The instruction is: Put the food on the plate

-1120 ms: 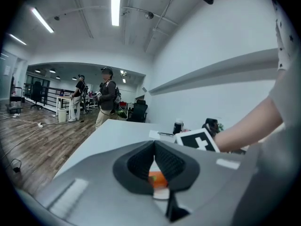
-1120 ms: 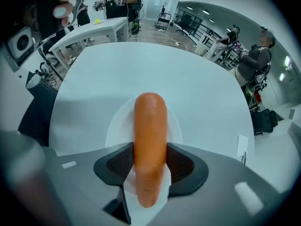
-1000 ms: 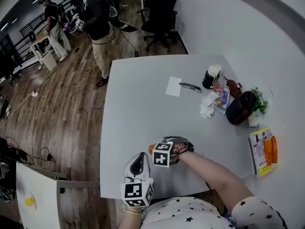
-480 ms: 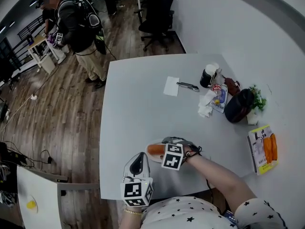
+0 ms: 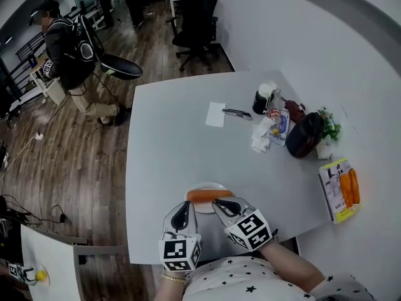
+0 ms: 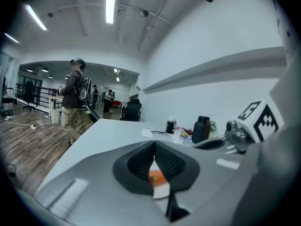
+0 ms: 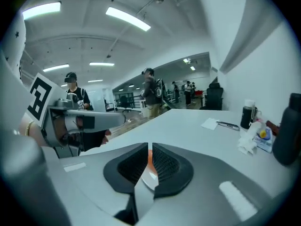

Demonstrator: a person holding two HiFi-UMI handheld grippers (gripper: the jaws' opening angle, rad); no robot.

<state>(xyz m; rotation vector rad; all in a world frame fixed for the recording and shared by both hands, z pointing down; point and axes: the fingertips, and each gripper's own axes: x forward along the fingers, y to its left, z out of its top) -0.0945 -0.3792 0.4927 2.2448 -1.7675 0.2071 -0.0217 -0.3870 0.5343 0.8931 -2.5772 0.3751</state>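
At the near edge of the table, the two grippers lie side by side, both pointing away from the person. The left gripper has its jaws pressed together at the tips, with nothing between them. The right gripper has just been closing its jaws; they now stand all but together, with a thin slit between them and nothing in it. Just beyond both sets of tips sits the white plate. The food, an orange sausage-shaped piece, lies across the plate and is free of both grippers; each gripper view shows a sliver of it past the jaws.

Farther up the table lie a sheet of paper and, just beside it, a pen-like tool. To the right is a cluster of things: a dark cup with a white lid, crumpled tissue, a black rounded container and a small plant. A yellow packet lies apart, near the right edge. Beyond the table, on the wooden floor, are an office chair and a person.
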